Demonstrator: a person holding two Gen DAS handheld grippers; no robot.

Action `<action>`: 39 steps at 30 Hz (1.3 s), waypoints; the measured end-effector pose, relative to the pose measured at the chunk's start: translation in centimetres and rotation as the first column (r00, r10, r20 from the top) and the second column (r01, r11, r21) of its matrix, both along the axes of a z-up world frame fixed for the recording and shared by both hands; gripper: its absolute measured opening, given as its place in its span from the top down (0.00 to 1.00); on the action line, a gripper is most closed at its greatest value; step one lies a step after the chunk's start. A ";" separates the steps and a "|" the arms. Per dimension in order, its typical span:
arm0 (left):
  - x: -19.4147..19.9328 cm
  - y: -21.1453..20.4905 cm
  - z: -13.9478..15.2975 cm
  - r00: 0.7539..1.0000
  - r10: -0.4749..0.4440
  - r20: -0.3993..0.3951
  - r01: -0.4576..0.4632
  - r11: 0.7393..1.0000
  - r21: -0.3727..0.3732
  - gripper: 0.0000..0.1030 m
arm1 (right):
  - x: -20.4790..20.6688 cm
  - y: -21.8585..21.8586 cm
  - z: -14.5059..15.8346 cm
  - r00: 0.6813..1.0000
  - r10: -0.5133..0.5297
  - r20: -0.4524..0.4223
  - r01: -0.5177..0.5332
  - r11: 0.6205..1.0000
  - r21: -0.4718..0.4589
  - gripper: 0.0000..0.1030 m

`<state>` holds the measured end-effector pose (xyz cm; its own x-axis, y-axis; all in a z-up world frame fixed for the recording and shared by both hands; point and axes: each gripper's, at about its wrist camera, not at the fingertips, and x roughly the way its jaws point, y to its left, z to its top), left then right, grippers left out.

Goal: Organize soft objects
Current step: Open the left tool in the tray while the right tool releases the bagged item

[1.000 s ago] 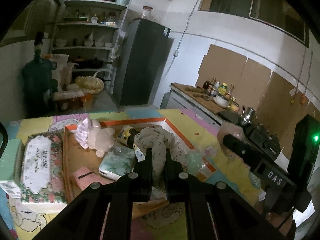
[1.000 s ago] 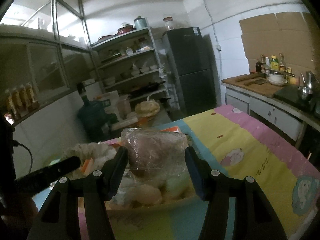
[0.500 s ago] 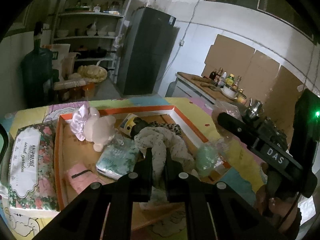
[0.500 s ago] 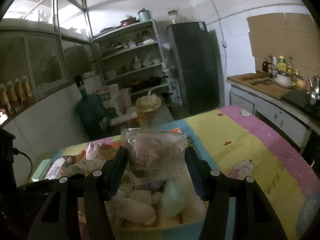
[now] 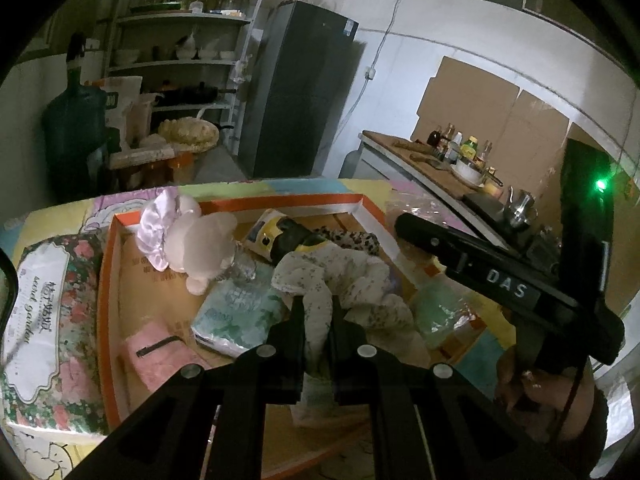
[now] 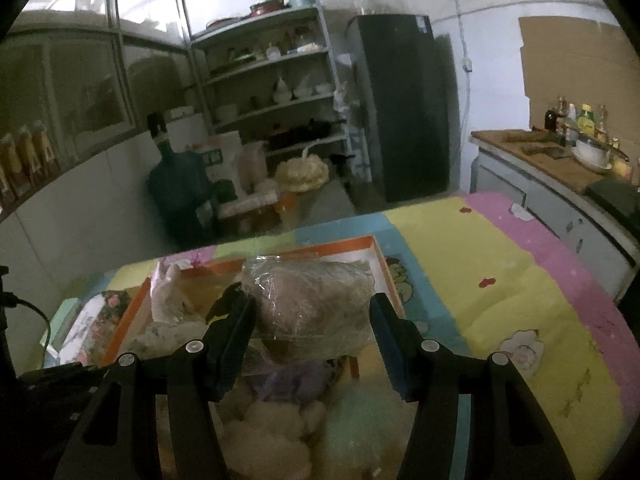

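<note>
An orange-rimmed tray (image 5: 108,280) lies on the colourful mat and holds soft things. My left gripper (image 5: 317,314) is shut on a white flowered cloth (image 5: 340,272), which drapes over the tray's middle. A pink plush toy (image 5: 200,240), a pale green tissue pack (image 5: 236,316) and a pink pouch (image 5: 156,356) lie to its left. My right gripper (image 6: 310,320) is shut on a clear plastic bag (image 6: 312,300) with something brownish and soft inside, held above the tray's (image 6: 340,242) near right corner. Its black body (image 5: 500,280) crosses the right of the left wrist view.
A flowered tissue pack (image 5: 48,320) lies left of the tray. Under the bag sit a cream fluffy toy (image 6: 272,432) and a pale green soft item (image 6: 360,420). Mat (image 6: 500,280) stretches to the right. A counter (image 6: 560,168) with bottles, a dark fridge (image 6: 400,112) and shelves stand behind.
My right gripper has carried the bag sideways and lower, towards the tray's near corner. My left gripper has sunk toward the tray with the cloth still in it.
</note>
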<state>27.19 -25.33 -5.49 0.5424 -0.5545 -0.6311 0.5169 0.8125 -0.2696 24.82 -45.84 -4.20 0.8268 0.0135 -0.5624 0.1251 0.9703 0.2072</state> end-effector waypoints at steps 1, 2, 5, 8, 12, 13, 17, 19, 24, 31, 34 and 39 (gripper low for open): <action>0.1 0.0 -0.1 1.000 -0.001 -0.002 0.001 1.000 0.001 0.91 | 0.4 0.0 -0.3 1.000 0.004 -0.014 -0.004 1.000 0.001 0.41; 0.1 -0.1 -0.2 1.000 -0.002 -0.006 0.002 1.000 0.003 0.91 | 0.7 0.0 -0.5 1.000 0.006 -0.023 -0.006 1.000 0.002 0.41; 0.3 -0.1 -0.6 1.000 -0.001 -0.015 0.001 1.000 0.007 0.91 | 1.5 0.0 -1.2 0.999 0.014 -0.050 -0.014 1.000 0.006 0.41; 0.5 -0.1 -0.9 1.000 0.000 -0.023 0.001 1.000 0.010 0.91 | 1.9 -0.1 -1.7 0.998 0.015 -0.066 -0.015 1.000 0.005 0.41; 0.6 -0.3 -1.1 1.000 0.000 -0.031 0.000 1.000 0.014 0.91 | 2.2 -0.3 -2.1 0.996 0.019 -0.084 -0.018 1.000 0.010 0.41; 0.7 -0.3 -1.2 0.999 -0.001 -0.034 0.001 1.000 0.013 0.91 | 2.3 -0.3 -2.3 0.996 0.022 -0.091 -0.021 1.000 0.013 0.41; 0.7 -0.2 -1.2 1.000 0.010 -0.028 -0.009 1.000 0.016 0.86 | 2.5 -0.3 -2.5 0.994 0.031 -0.100 -0.030 0.999 0.014 0.39; 0.6 -0.1 -1.2 1.000 0.023 -0.013 -0.022 0.999 0.025 0.75 | 2.5 -0.4 -2.5 0.995 0.033 -0.098 -0.031 0.999 0.018 0.39; 0.2 0.2 -0.8 0.999 0.035 0.009 -0.035 0.999 0.018 0.60 | 2.5 -0.4 -2.5 0.995 0.032 -0.098 -0.030 0.999 0.022 0.38; 0.0 0.7 -0.4 0.998 0.056 0.024 -0.057 0.998 0.021 0.53 | 2.3 -0.3 -2.3 0.996 0.023 -0.087 -0.021 0.999 0.028 0.30; -0.1 0.9 -0.2 0.997 0.065 0.029 -0.066 0.998 0.016 0.53 | 2.2 -0.4 -2.1 0.997 0.018 -0.080 -0.015 0.999 0.033 0.30; -0.4 1.3 0.2 0.996 0.078 0.041 -0.078 0.997 0.016 0.53 | 1.8 -0.3 -1.8 0.998 0.014 -0.067 -0.012 0.999 0.042 0.30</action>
<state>26.81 -24.05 -5.28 0.6087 -0.4987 -0.6171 0.4619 0.8551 -0.2354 26.62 -46.18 -5.98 0.7869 0.0487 -0.6151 0.1273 0.9626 0.2392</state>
